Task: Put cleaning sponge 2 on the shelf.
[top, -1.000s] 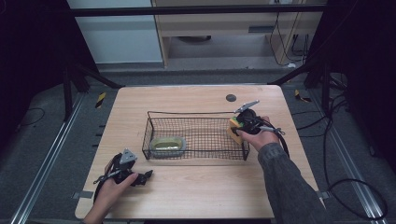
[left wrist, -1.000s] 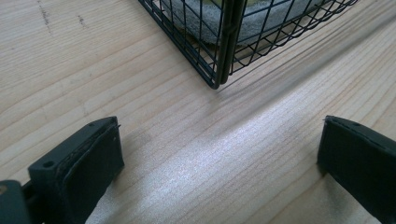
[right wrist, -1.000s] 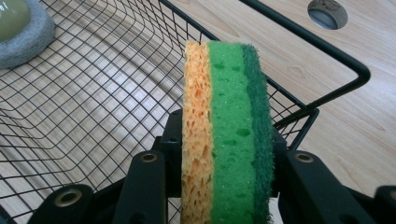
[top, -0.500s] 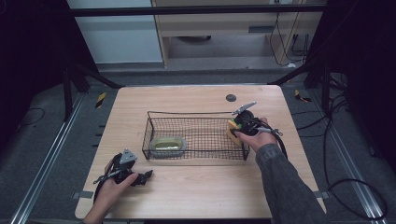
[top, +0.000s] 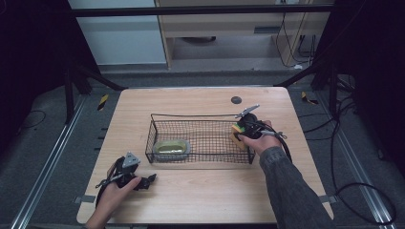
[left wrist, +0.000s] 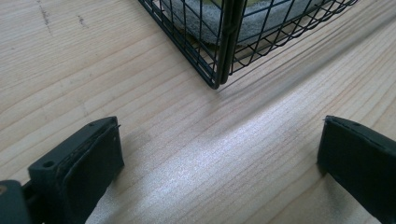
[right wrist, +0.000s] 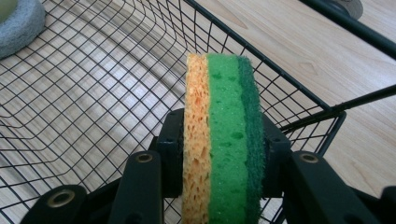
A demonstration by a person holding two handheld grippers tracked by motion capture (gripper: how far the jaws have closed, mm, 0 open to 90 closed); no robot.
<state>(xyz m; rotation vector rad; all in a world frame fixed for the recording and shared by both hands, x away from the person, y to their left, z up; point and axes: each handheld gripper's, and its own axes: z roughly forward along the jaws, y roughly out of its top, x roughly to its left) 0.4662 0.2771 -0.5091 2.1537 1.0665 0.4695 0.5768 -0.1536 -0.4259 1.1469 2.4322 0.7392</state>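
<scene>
A black wire basket (top: 200, 116) stands in the middle of the wooden table. A grey-rimmed green sponge (top: 170, 148) lies in its left end, seen through the mesh as a grey sponge (left wrist: 243, 23). My right gripper (top: 239, 131) is shut on a yellow-and-green sponge (right wrist: 223, 135), held on edge over the basket's right end, inside the basket rim (right wrist: 261, 60). My left gripper (top: 148, 180) rests on the table near the front left, open, with bare wood between its jaws. The basket corner (left wrist: 215, 81) stands just ahead of it.
A small dark round disc (top: 236, 99) lies on the table behind the basket. Cables (top: 334, 157) trail off the table's right side. Bare wood (top: 205, 191) stretches along the front of the table. Metal floor rails (top: 47, 162) run at the left.
My right gripper has carried the yellow-and-green sponge slightly lower and leftward over the basket's right end. The left gripper has not moved.
</scene>
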